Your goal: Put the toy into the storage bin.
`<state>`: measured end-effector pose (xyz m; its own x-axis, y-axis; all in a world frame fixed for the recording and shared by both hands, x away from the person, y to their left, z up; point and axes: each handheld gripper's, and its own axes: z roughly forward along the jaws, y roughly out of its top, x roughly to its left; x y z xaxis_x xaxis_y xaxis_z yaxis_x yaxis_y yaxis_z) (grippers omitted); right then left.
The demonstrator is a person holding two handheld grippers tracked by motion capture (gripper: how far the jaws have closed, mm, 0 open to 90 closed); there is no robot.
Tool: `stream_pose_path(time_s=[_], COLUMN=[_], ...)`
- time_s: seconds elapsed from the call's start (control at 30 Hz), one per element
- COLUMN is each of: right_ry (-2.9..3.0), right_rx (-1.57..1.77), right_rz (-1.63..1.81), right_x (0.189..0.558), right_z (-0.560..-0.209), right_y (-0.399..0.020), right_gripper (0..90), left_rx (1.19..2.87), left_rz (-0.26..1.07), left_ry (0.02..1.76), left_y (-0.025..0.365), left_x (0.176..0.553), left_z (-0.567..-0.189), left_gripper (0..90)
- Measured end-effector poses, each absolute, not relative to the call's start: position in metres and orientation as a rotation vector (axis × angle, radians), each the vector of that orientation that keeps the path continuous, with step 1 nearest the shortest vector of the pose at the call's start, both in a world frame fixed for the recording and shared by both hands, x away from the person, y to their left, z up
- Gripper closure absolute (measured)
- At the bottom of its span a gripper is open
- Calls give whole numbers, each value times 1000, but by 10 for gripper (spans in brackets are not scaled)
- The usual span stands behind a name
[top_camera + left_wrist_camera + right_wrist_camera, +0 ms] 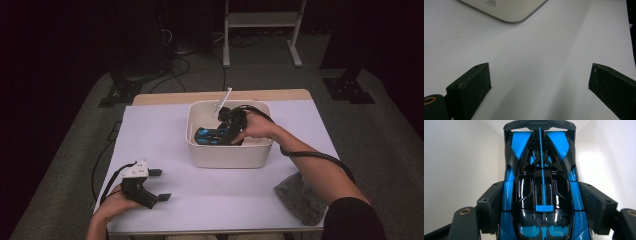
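From the high view, a white rounded-corner plastic tub (227, 152) stands near the middle of a white-topped table (165, 150), and inside it lies a glossy blue and black toy sports car (210, 136); the right gripper (231, 131) reaches down into the tub with its jaws at the car's sides, the person's hand and forearm coming over the tub's right rim, and a black cable (310, 155) loops along that forearm; a thin white stick (223, 101) leans up from the tub's far side just beside the gripper; a crumpled grey cloth (299, 197) lies at the table's near right corner, well apart from the tub; the left gripper (157, 184) rests low at the near left of the table, jaws spread with nothing between them

In the left gripper view, two black jaws stand wide apart over bare white tabletop, and a corner of the tub (506, 11) shows ahead at the top

In the right gripper view, the car (541, 187) fills the gap between the jaws, roof up and rear wing farthest from the camera; both black pads (491, 205) press on its blue flanks, clamped on it; the tub's pale walls (456, 157) close in on either side
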<state>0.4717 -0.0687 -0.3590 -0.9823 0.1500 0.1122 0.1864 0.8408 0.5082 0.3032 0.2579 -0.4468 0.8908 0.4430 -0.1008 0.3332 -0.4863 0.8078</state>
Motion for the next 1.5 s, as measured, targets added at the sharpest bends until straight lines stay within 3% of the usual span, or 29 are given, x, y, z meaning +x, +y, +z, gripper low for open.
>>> stream_pose_path(time_s=[1.5], right_ry=[-2947], right_rx=[-274], right_rz=[-724], right_x=[473], right_z=[-368], right_y=[-61], right_gripper=[253], left_rx=[2120], left_rz=[151], left_ry=[559], left_y=[260], left_x=[302], left_z=[-447], left_gripper=[35])
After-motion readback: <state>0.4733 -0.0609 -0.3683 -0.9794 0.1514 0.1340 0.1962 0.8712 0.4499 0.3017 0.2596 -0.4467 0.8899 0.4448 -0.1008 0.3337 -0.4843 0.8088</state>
